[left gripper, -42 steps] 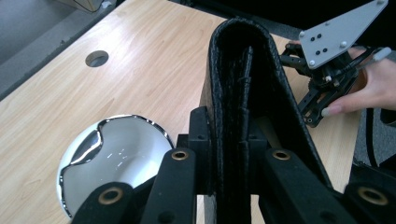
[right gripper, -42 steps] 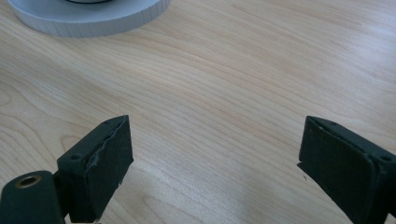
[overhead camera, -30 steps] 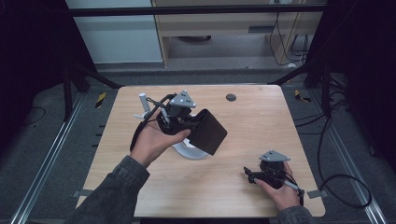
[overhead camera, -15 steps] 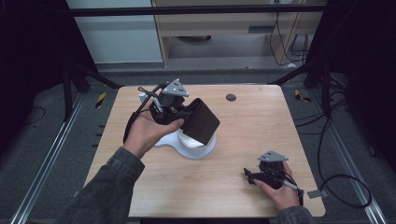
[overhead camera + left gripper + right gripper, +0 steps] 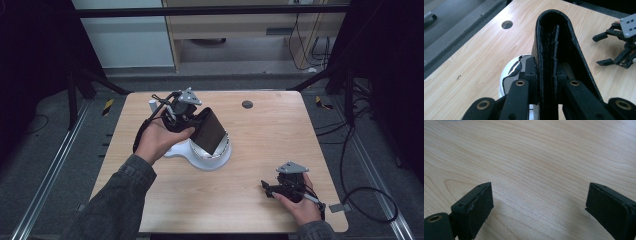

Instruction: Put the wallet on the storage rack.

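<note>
A black leather wallet (image 5: 209, 130) is clamped in my left gripper (image 5: 187, 120), held tilted above a white round dish (image 5: 220, 157) near the table's middle. In the left gripper view the folded wallet (image 5: 556, 50) stands edge-on between the two jaws, with the glossy white dish (image 5: 511, 72) beneath it. My right gripper (image 5: 274, 189) rests low near the table's front right, open with nothing between its fingers. In the right gripper view its two black pads (image 5: 477, 206) stand wide apart over bare wood.
The wooden table (image 5: 270, 135) has a round cable hole (image 5: 247, 104) at its back centre. A small white cylinder (image 5: 152, 104) stands behind my left hand. Black frame posts and cables surround the table. The right gripper (image 5: 621, 47) also appears far off in the left gripper view.
My left gripper has carried the wallet back and slightly left, uncovering more of the white dish. The right gripper has stayed put.
</note>
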Motion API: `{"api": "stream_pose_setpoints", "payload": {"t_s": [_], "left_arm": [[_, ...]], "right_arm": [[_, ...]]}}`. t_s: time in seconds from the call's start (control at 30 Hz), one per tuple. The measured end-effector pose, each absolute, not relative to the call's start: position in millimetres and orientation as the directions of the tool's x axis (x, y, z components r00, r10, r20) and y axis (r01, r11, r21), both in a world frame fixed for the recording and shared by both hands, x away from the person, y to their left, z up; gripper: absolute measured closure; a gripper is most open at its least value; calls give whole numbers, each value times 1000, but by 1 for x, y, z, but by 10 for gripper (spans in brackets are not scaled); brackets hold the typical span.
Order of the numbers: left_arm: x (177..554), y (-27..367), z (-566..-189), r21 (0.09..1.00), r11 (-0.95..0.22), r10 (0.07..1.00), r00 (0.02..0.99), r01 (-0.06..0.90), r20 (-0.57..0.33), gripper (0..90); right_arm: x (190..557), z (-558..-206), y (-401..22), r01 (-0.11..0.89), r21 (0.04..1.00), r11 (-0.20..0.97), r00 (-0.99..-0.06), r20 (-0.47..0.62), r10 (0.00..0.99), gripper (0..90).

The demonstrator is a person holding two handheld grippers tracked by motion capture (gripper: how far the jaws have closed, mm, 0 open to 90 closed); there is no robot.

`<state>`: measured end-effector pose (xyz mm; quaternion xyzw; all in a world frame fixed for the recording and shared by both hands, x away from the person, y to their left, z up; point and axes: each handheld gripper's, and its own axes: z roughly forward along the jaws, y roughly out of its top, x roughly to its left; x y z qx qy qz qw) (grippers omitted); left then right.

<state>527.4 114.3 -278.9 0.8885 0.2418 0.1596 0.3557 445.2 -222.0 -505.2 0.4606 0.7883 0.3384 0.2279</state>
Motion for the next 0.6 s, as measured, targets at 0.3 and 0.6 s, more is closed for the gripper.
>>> {"api": "stream_pose_setpoints", "payload": {"t_s": [0.3,0.6], "left_arm": [[536,111,-292,696,-633,542,836,338,87,795],[546,104,-307,678,-639,540,839,363,60,795]], "right_arm": [[445,-505,-222,572,742,348,-473,-49,880,75],[445,-505,-221,573,741,350,-475,-48,879,75]]}}
